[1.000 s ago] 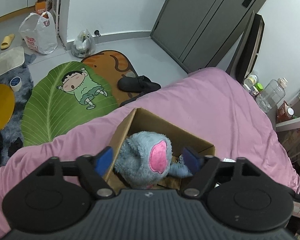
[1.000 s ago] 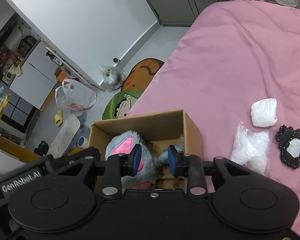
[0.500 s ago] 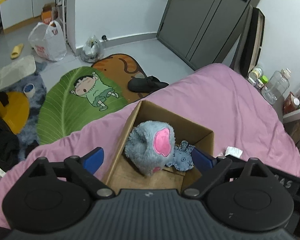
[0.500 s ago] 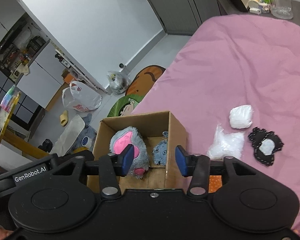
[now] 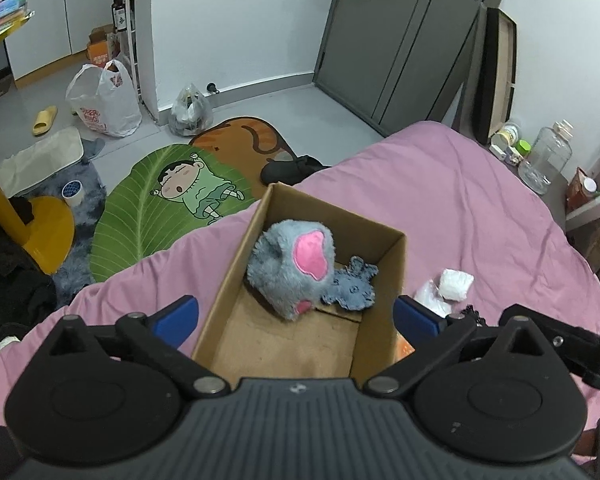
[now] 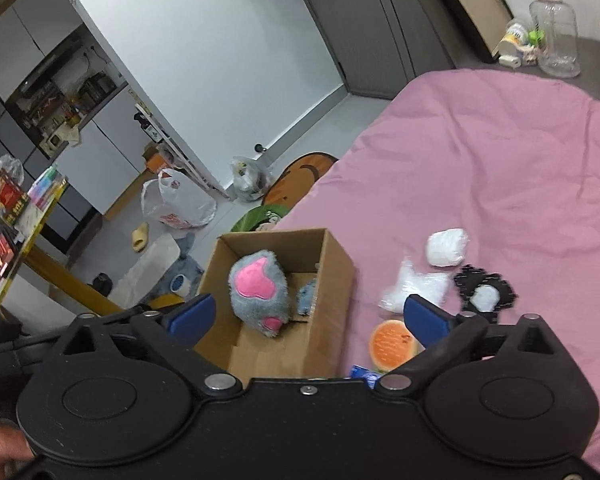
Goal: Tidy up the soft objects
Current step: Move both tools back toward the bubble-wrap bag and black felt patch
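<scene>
Blue-padded fingers (image 5: 414,314) on both grippers are spreading wide, nothing between them. Grey plush toy with pink patches (image 5: 290,266) lies inside the open brown cardboard box (image 5: 392,280) on the pink bedspread (image 6: 500,168). Drop-off looks finished; next likely the white wad (image 6: 447,247) beside the box, needing a soft pinch.

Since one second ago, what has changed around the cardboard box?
Both claws, left claw and right claw, let go of the grey plush toy and drew up and back from the cardboard box; their jaws are opening, nothing between them. The toy stayed in the box, and the white bundle stayed on the pink blanket.
</scene>
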`<act>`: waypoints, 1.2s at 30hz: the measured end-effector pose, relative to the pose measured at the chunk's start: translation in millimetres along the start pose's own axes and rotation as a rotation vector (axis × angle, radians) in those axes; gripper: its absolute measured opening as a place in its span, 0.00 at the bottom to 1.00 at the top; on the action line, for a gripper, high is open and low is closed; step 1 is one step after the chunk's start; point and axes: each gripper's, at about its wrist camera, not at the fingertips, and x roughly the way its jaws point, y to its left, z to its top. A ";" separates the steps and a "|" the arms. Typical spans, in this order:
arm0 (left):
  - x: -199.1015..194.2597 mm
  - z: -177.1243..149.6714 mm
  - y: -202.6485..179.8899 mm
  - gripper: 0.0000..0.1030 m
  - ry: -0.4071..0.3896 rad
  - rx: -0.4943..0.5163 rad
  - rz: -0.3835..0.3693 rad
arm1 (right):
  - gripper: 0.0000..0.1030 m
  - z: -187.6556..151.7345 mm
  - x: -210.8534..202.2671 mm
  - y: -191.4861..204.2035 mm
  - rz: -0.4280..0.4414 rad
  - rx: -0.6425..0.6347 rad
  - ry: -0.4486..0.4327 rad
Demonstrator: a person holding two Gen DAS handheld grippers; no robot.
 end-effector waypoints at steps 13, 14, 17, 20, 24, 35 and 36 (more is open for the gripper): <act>-20.6 -28.8 -25.1 1.00 -0.005 0.091 0.020 | 1.00 -21.3 -23.9 -50.2 -0.068 0.021 -0.013; -21.0 -31.0 -26.9 1.00 -0.002 0.093 0.023 | 1.00 -22.3 -24.9 -51.9 -0.080 0.014 -0.013; -22.8 -38.5 -34.4 1.00 0.006 0.114 0.029 | 1.00 -23.4 -27.9 -58.5 -0.090 0.018 -0.013; -24.1 -43.4 -42.8 1.00 0.018 0.134 0.040 | 1.00 -27.6 -29.5 -65.2 -0.097 0.019 -0.008; -25.6 -48.7 -53.3 1.00 0.030 0.139 0.044 | 1.00 -33.8 -31.8 -77.4 -0.105 0.032 0.002; -22.1 -54.6 -88.8 1.00 0.010 0.189 0.046 | 1.00 -35.3 -34.6 -108.2 -0.105 0.117 -0.013; -21.2 -55.1 -92.1 1.00 0.006 0.191 0.045 | 1.00 -35.3 -34.7 -110.6 -0.104 0.124 -0.014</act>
